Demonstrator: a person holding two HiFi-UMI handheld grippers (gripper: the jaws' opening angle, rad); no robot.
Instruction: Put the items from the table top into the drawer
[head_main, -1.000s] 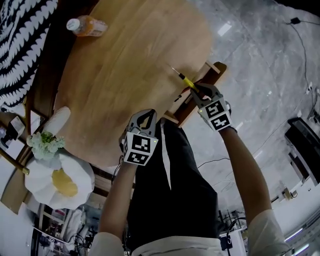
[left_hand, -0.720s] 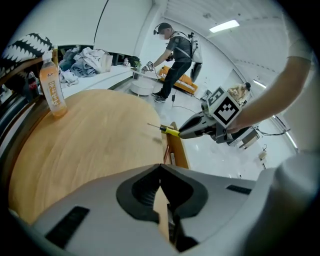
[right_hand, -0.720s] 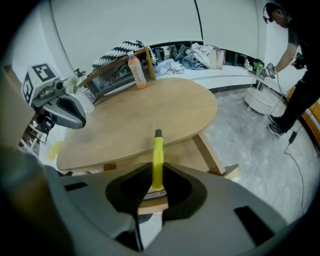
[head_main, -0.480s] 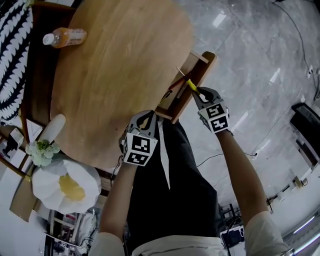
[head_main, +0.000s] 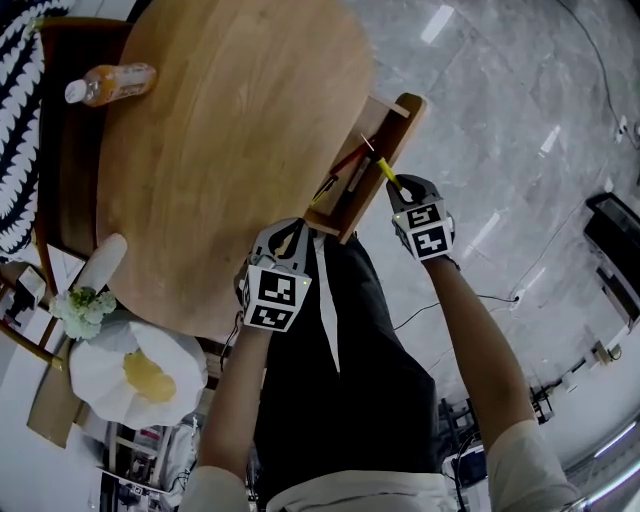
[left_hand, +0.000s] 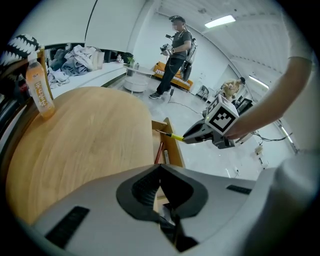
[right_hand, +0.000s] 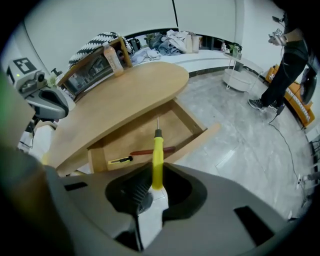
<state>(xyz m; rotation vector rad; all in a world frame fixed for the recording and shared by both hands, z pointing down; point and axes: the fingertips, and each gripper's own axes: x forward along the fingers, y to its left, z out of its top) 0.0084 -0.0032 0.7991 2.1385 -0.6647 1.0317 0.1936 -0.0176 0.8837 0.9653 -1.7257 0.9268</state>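
Wooden table top (head_main: 230, 120) carries one drink bottle (head_main: 105, 83) at its far side. The drawer (head_main: 405, 115) stands pulled out, with a red tool (right_hand: 152, 150) and a yellow cutter (right_hand: 120, 160) inside. Step in hand is delivery of the yellow screwdriver (head_main: 385, 170), clamped by its handle in the right gripper (head_main: 400, 188), shaft over the drawer mouth. Next move, by my judgement — lower, then release clear of the drawer walls. Right gripper points steeply down, forearm extended; left gripper (head_main: 290, 230), jaws together and empty, is beside the table edge.
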